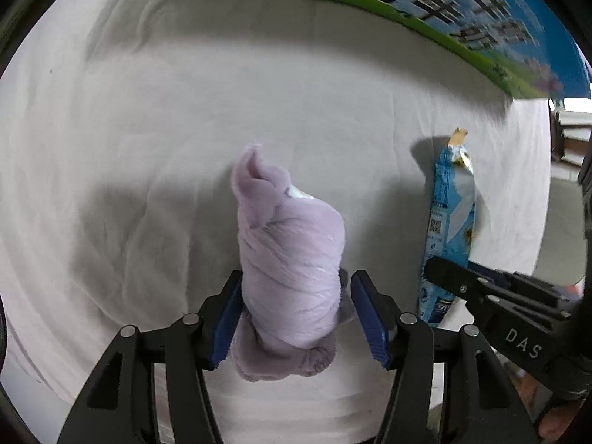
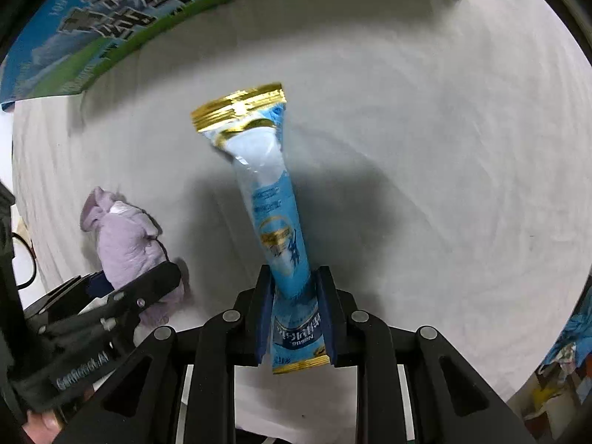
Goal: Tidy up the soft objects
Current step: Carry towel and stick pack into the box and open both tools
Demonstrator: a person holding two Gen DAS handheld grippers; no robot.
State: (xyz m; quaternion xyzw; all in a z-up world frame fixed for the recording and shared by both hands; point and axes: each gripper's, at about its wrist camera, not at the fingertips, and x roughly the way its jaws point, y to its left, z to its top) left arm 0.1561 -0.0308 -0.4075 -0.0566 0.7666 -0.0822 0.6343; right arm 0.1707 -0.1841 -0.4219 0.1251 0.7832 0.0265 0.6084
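A rolled lilac cloth bundle [image 1: 288,259] stands between the fingers of my left gripper [image 1: 296,296]; the left pad touches it and a small gap shows at the right pad. The bundle also shows in the right wrist view [image 2: 125,244], low on the left. My right gripper [image 2: 294,296] is shut on the lower end of a blue and gold sachet [image 2: 273,199] and holds it upright above the white cloth. The sachet shows in the left wrist view [image 1: 449,222] with the right gripper's finger [image 1: 466,285] on it.
A white sheet [image 1: 148,148] covers the table. A green and blue printed carton [image 1: 425,11] stands along the far edge, also in the right wrist view [image 2: 111,26]. The table's right edge [image 1: 544,199] drops off to the room beyond.
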